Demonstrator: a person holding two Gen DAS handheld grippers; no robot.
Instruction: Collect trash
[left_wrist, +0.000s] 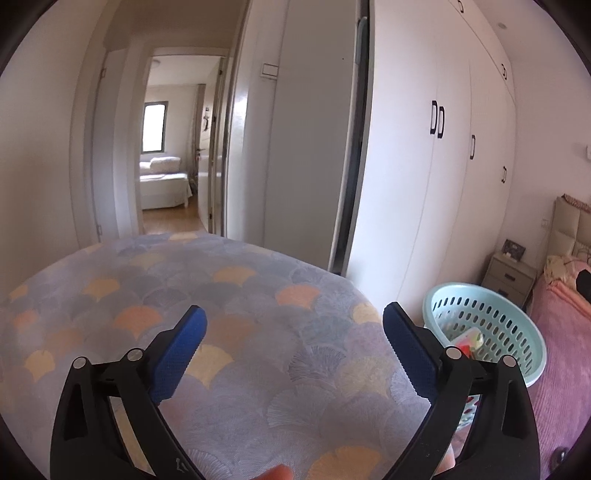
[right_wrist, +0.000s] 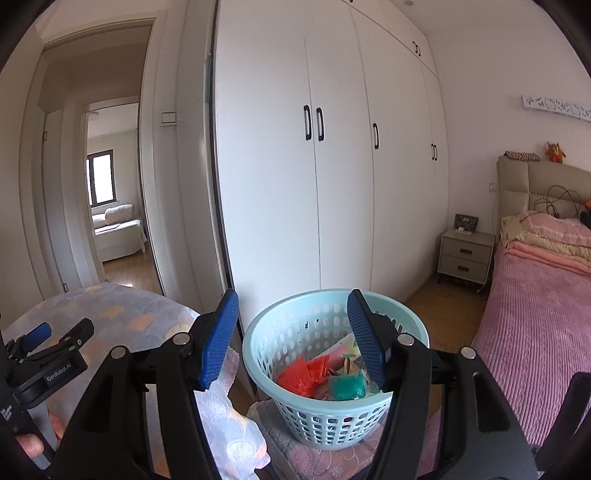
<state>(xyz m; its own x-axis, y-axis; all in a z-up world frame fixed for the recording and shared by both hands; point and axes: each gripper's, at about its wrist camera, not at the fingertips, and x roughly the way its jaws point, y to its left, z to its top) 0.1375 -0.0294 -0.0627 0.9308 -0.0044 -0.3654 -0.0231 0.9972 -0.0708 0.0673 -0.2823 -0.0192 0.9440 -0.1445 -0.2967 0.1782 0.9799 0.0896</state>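
Left wrist view: left gripper (left_wrist: 293, 325) hangs above the patterned cloth (left_wrist: 221, 314), a grey-lilac cover with yellow and orange fan shapes. Blue pads (left_wrist: 181, 349) spread wide, nothing between them. Beyond the cloth, an open doorway (left_wrist: 173, 147) leads to a far room with a white sofa (left_wrist: 162, 177). Right of that, the white wardrobe (left_wrist: 443, 147) with black handles. Further right, a bedside cabinet (left_wrist: 511, 275) and the edge of the pink bed (left_wrist: 565, 350).

Right wrist view: the left gripper (right_wrist: 55, 339) shows at the far left edge, over the same cloth (right_wrist: 122, 314). Right gripper (right_wrist: 291, 332) hangs over the basket (right_wrist: 258, 350), pads (right_wrist: 218, 343) spread apart, empty. Its right finger crosses in front of the basket's near right rim and hides part of the contents.

Basket: pale blue, perforated wall, round. It stands upright with the mouth facing up, its axis vertical, on a grey-pink folded fabric (right_wrist: 295, 454), between the cloth-covered surface and the bed (right_wrist: 535, 332). Wardrobe (right_wrist: 332, 184) right behind it.

Trash (right_wrist: 332, 373) lies inside the basket: a red crumpled bag (right_wrist: 304, 374) at left, a teal packet (right_wrist: 347, 386) beside it, pale printed wrappers behind. No clear long axis to any piece; all lie bunched and tilted against one another.
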